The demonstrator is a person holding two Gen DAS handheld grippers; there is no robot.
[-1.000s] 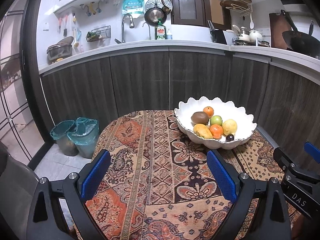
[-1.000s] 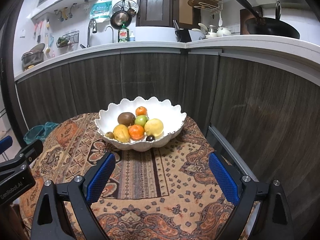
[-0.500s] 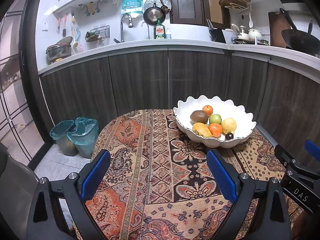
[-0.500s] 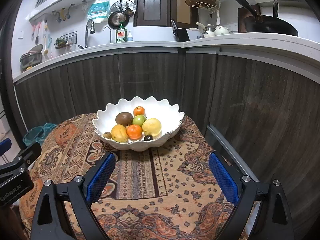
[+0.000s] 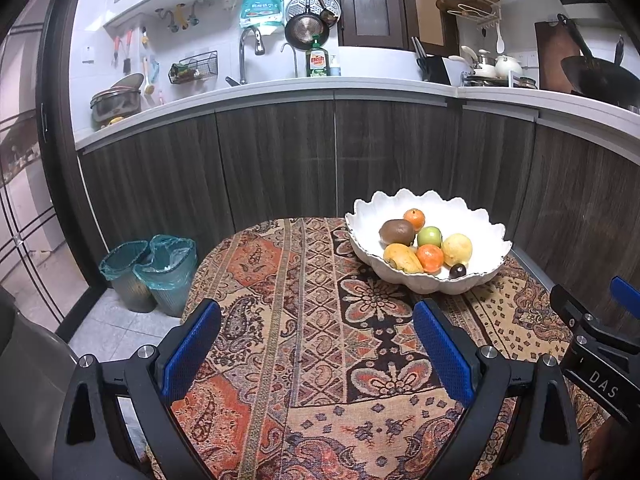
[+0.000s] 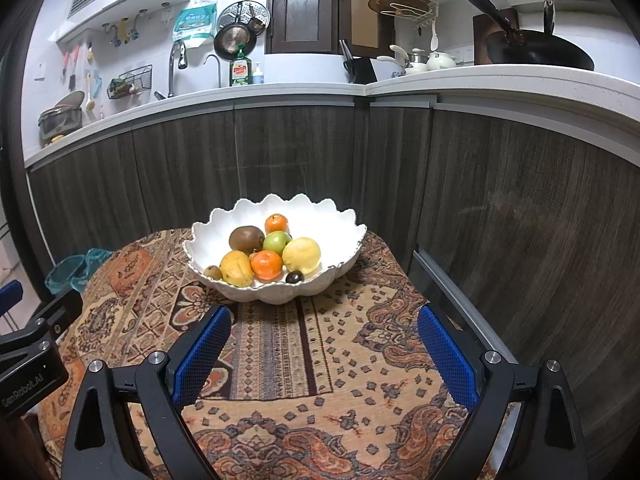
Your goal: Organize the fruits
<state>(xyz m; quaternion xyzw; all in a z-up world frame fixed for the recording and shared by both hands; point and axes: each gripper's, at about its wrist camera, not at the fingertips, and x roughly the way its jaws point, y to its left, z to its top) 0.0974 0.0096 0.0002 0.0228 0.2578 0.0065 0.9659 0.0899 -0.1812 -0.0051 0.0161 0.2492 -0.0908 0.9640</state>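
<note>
A: Start at the left. What stands there?

B: Two bins lined with teal bags point(image 5: 154, 272) on the floor, left of the tabletop point(image 5: 280, 320), which wears a patterned paisley cloth.

A: And the left claw point(image 5: 316, 354)?

B: Released, its blue pads spread wide, nothing between them. It hangs over the near part of the cloth, touching nothing.

A: Where is the fruit?

B: All of it lies in the white scalloped bowl point(image 6: 240, 216) at the far side of the tabletop, close to the dark wood cabinet fronts point(image 6: 296, 152). From the right wrist view, left to right: a small brown fruit point(image 6: 213, 271) at the near left rim, a yellow-orange mango-like fruit point(image 6: 237, 267) beside it, a kiwi point(image 6: 246, 237) behind that, an orange point(image 6: 267, 265) in the near middle, a green apple point(image 6: 277, 241) behind it, a second orange point(image 6: 276, 223) farthest back, a small dark fruit point(image 6: 294, 277) at the near rim, and a pale lemon point(image 6: 301, 255) on the right.

A: The right claw point(image 6: 323, 350)?

B: Also released and empty, pads wide apart, over the near cloth, well short of the bowl.
</note>
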